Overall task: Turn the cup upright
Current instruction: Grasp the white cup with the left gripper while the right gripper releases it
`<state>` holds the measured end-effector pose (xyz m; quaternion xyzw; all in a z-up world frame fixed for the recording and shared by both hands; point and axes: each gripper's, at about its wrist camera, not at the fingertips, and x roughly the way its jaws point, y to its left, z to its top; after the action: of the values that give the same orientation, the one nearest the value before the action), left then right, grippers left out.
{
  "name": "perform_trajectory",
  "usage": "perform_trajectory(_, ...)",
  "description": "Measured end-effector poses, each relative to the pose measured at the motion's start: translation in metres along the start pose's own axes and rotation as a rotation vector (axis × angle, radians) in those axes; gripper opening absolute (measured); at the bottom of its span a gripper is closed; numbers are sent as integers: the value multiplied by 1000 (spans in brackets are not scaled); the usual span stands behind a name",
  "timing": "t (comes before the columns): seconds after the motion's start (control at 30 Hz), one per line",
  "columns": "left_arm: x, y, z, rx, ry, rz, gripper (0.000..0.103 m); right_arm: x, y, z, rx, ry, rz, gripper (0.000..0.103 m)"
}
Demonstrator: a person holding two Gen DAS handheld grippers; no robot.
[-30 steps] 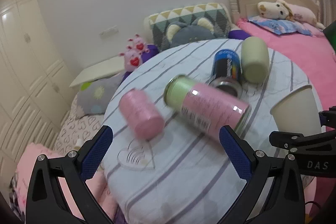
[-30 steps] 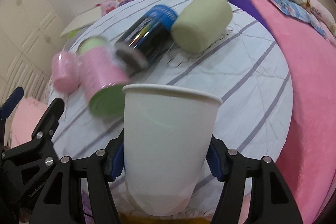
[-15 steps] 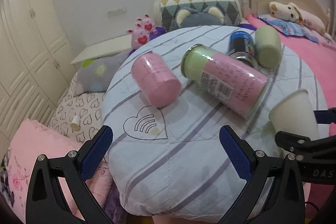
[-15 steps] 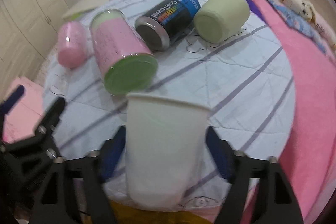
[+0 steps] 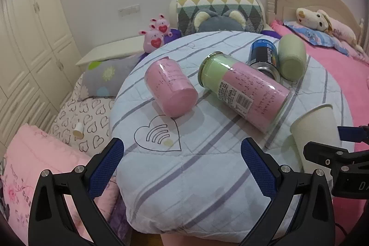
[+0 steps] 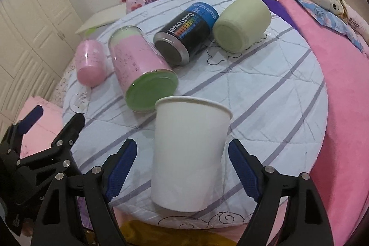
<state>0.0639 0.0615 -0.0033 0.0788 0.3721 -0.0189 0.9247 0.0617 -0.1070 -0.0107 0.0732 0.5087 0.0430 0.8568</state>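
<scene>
A white paper cup (image 6: 189,153) stands upright, mouth up, near the front edge of the round quilted table (image 6: 276,93). My right gripper (image 6: 182,165) is open, with its blue pads on either side of the cup and clear of it. The cup also shows in the left wrist view (image 5: 316,133), at the right edge of the table (image 5: 184,176). My left gripper (image 5: 182,167) is open and empty over the table's front edge.
Several containers lie on their sides on the table: a pink cup (image 5: 170,89), a pink-and-green jar (image 5: 246,93), a black-and-blue can (image 6: 186,38) and a pale green cup (image 6: 242,24). A pink bed (image 6: 341,84) is at the right, cushions and plush toys behind.
My right gripper has opened and let go of the white cup, which now stands on the table. Both grippers have pulled back from the table.
</scene>
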Motion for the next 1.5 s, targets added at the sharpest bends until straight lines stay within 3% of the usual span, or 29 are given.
perform_trajectory(0.2, -7, -7, 3, -30, 19, -31, 103, -14, -7, 0, -6, -56, 18, 83)
perform_trajectory(0.57, -16, -64, 12, 43, 46, -133, 103, -40, -57, -6, 66, -175, -21, 83)
perform_trajectory(0.87, -15, -113, 23, 49, 94, -187, 103, -39, -112, -8, 136, -183, -22, 83)
perform_trajectory(1.1, 7, -135, 29, 37, 193, -125, 103, -30, -151, -6, 171, -191, -3, 83)
perform_trajectory(1.47, 40, -153, 28, 38, 330, -66, 102, 5, -163, 1, 119, -106, 65, 83)
perform_trajectory(1.5, 43, -154, 27, 41, 346, -61, 98, 8, -164, 2, 117, -98, 70, 83)
